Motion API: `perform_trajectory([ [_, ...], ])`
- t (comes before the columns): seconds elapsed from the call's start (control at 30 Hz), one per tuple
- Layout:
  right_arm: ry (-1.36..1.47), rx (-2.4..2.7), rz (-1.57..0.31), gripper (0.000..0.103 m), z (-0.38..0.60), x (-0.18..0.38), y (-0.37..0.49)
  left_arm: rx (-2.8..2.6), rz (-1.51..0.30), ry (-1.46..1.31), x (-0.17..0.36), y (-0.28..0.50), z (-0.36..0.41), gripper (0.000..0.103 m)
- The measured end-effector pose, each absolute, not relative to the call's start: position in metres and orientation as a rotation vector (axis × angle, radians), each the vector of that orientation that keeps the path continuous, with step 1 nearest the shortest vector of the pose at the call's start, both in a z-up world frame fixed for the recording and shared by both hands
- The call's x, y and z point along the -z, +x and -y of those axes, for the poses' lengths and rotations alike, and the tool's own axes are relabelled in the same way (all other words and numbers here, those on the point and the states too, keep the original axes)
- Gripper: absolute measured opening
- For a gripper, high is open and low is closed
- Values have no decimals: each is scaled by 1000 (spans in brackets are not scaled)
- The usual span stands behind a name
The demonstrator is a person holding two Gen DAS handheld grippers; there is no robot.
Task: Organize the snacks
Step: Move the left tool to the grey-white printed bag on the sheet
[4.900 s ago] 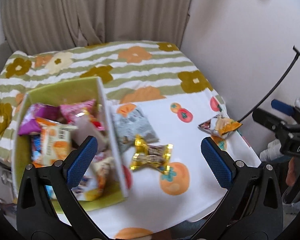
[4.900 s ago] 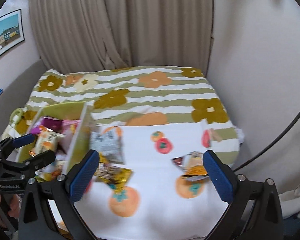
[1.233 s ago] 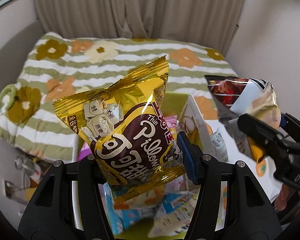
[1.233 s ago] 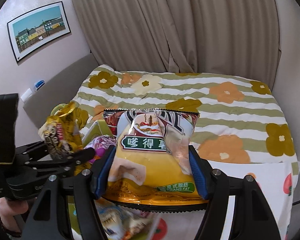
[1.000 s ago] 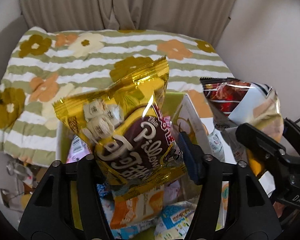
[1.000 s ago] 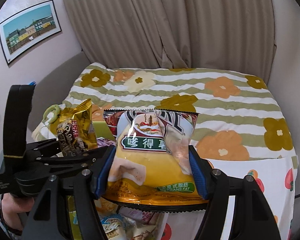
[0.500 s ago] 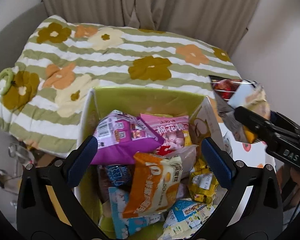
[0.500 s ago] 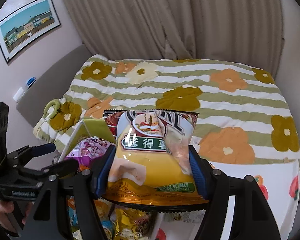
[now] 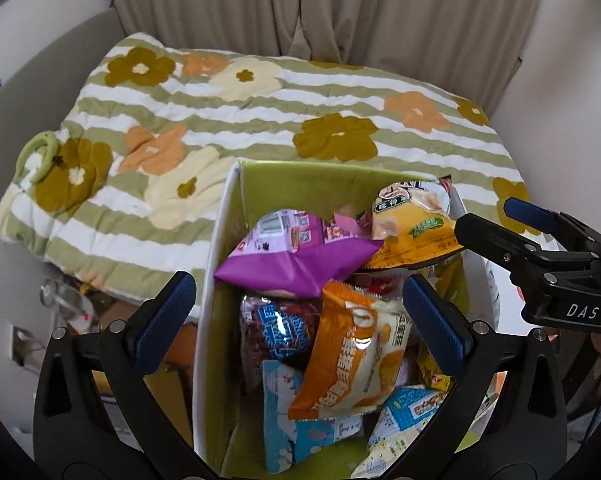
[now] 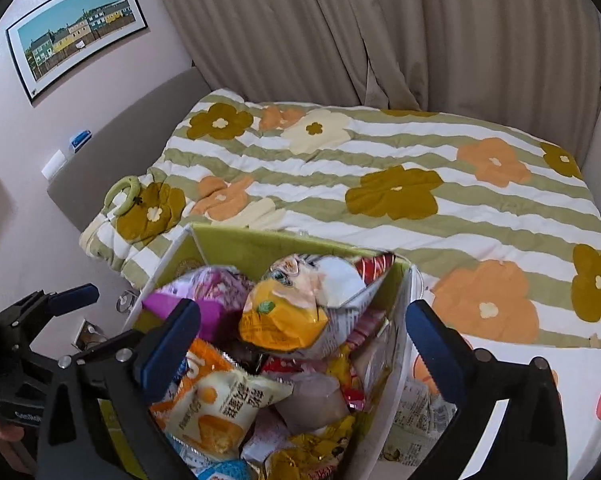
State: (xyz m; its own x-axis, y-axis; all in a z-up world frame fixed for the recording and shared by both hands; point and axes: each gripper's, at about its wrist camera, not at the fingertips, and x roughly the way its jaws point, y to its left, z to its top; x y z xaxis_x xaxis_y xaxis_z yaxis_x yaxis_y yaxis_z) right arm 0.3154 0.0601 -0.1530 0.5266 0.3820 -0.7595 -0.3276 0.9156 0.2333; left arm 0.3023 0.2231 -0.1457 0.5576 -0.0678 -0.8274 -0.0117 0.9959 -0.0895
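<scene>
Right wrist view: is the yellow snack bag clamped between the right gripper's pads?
No: the right gripper has its pads spread wide and opening, and the yellow snack bag lies loose atop the pile in the green box.

The box [image 9: 216, 280] stands at the near edge of the bed, in front of the quilt [image 9: 260, 120], which reaches back to the curtain [image 9: 340, 8]. Many snack packs lie in the box, one over another. A large pack [image 9: 300, 256] lies near the back, and beside it on the right a chip bag [image 9: 414, 224] leans at the back right corner. Before them a pack [image 9: 352, 348] lies on top of other packs. A ring [image 10: 122, 196] lies on the left part of the quilt. A picture [image 10: 76, 28] hangs on the wall at the left.
</scene>
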Motion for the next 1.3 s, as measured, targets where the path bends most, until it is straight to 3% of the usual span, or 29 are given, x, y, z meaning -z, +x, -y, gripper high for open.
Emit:
perform_trajectory([
  [0.77,65,-344,-795,102,-32,75,227,99,-831,-16,75,232,-199,103],
  [1.3,70,-220,-731,102,118,56,185,132,-813,-30,71,209,-83,103],
])
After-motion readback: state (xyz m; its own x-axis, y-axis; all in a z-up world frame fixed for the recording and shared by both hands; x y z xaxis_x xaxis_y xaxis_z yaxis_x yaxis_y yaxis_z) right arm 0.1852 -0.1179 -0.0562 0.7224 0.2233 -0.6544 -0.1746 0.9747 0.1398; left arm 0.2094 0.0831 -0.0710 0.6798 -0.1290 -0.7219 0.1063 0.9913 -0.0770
